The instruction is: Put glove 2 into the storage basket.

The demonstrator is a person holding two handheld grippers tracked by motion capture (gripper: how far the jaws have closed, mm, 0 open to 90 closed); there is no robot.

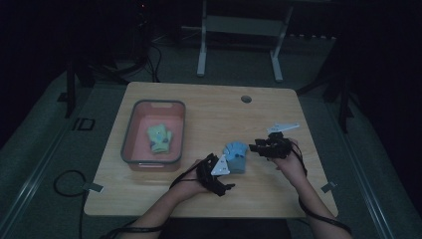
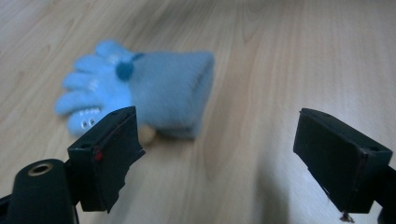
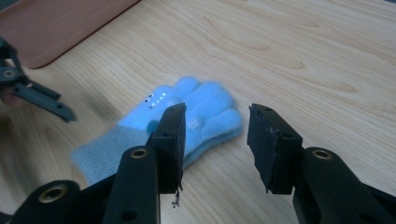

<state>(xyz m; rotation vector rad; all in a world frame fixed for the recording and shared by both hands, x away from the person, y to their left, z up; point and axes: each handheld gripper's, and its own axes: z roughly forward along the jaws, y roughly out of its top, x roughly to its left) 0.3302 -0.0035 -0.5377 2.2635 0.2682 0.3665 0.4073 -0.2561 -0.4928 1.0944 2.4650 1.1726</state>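
Blue glove (image 1: 236,155) on table (image 1: 209,107), right of centre, between both grippers. Left gripper (image 2: 215,154) wide open, empty; right gripper (image 3: 215,140) part open, empty. Glove soft, light, floppy; pinch cuff, its 6 o'clock end.

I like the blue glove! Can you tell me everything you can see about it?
The blue glove is small, soft and fuzzy-looking, with a darker blue dot and tiny white marks near the fingers. Its plain cuff is wide. It lies flat on the wooden table, between the two open grippers, and neither one is gripping it.
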